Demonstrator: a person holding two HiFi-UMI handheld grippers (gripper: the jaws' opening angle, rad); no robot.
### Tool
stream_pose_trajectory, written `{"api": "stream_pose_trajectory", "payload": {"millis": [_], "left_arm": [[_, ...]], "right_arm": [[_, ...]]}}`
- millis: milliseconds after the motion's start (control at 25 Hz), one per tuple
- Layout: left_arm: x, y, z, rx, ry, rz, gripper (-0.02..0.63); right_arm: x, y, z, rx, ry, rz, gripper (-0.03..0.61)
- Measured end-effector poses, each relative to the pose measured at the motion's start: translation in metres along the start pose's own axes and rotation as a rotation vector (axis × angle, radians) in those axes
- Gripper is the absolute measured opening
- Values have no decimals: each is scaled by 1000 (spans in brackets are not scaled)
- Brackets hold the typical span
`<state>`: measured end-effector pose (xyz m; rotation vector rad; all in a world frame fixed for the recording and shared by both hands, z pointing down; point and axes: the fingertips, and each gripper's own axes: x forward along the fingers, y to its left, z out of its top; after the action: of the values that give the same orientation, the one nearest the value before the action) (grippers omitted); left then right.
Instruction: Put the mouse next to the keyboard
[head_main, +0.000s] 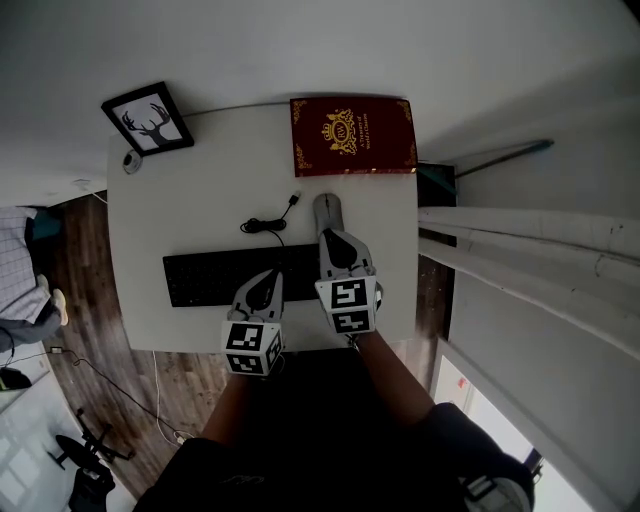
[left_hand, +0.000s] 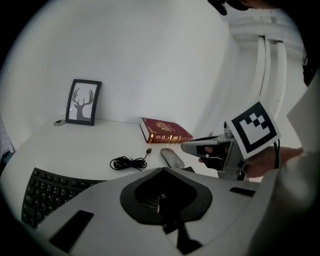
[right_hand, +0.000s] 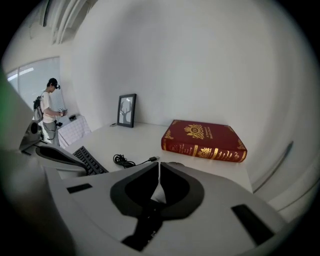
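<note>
The black keyboard lies crosswise on the white worktop. The left gripper slants down over its right end, jaws together and empty. The grey mouse sits beyond that end, its long axis running away from the person toward the red book. The right gripper tilts down just behind the mouse, jaws closed on nothing. The book's gold lettering is too small to read.
</note>
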<state>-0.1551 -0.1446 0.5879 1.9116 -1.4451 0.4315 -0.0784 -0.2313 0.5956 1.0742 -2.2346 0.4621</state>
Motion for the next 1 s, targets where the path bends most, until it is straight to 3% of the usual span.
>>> {"api": "stream_pose_trajectory", "payload": {"millis": [120, 200, 320, 520, 1000], "left_arm": [[5, 6, 1, -7, 7, 12, 2], [7, 8, 0, -12, 13, 17, 2], [8, 8, -1, -15, 21, 21, 3], [12, 11, 0, -21, 24, 32, 2], [19, 13, 7, -25, 28, 42, 2]], "right_arm": [[11, -8, -2, -6, 51, -39, 52], [21, -9, -7, 2, 85, -37, 187], [35, -11, -17, 34, 138, -35, 272], [55, -15, -30, 75, 235, -22, 310], [74, -28, -41, 133, 301, -26, 319]]}}
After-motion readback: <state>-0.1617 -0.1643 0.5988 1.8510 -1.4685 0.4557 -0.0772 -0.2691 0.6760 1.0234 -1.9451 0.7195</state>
